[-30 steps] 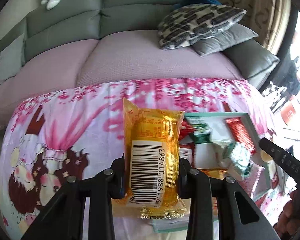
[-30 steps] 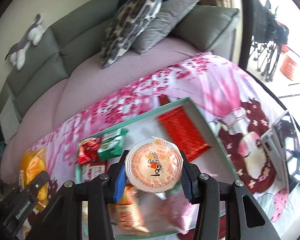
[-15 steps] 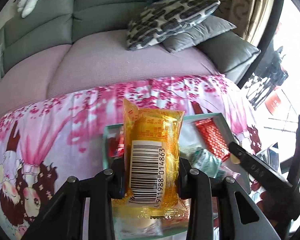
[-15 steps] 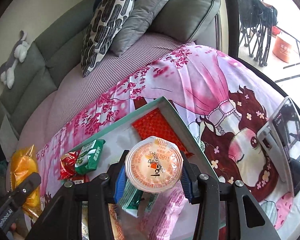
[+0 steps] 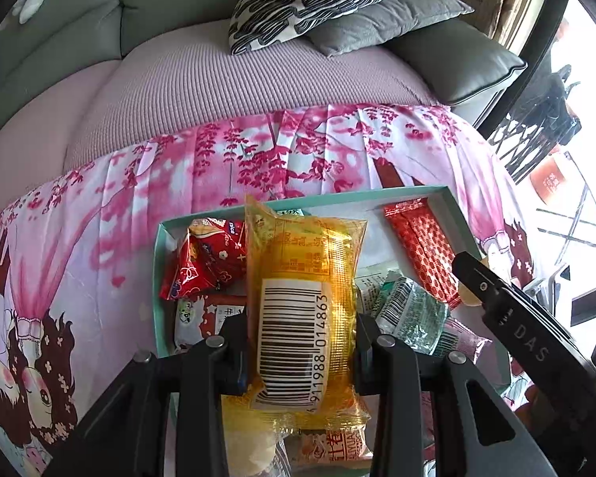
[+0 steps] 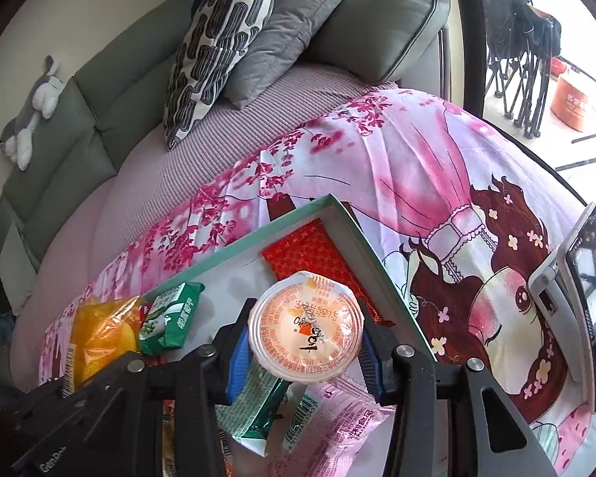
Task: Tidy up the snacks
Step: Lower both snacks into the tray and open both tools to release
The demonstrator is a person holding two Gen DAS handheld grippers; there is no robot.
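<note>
L claw (image 5: 300, 342): clenched on yellow packet (image 5: 304, 298), barcode side up, held above teal tray (image 5: 161, 278). R claw (image 6: 304, 342): clenched on jelly cup (image 6: 306, 328), foil lid facing camera, held above same tray, near its R wall.

Around claws, inside tray: red pouch (image 5: 206, 262), red wafer bar (image 5: 423, 250), green packets (image 5: 411, 314), pink packet (image 6: 337, 425), several others partly hidden.

Tray sits on pink printed cloth (image 5: 99, 238) over surface; sofa w/ cushions behind.

Status, est.: well along. Most snacks already in tray, loosely piled, not sorted. Remaining: set down both held items; poss. tidy pile. No stray snacks visible on cloth.
</note>
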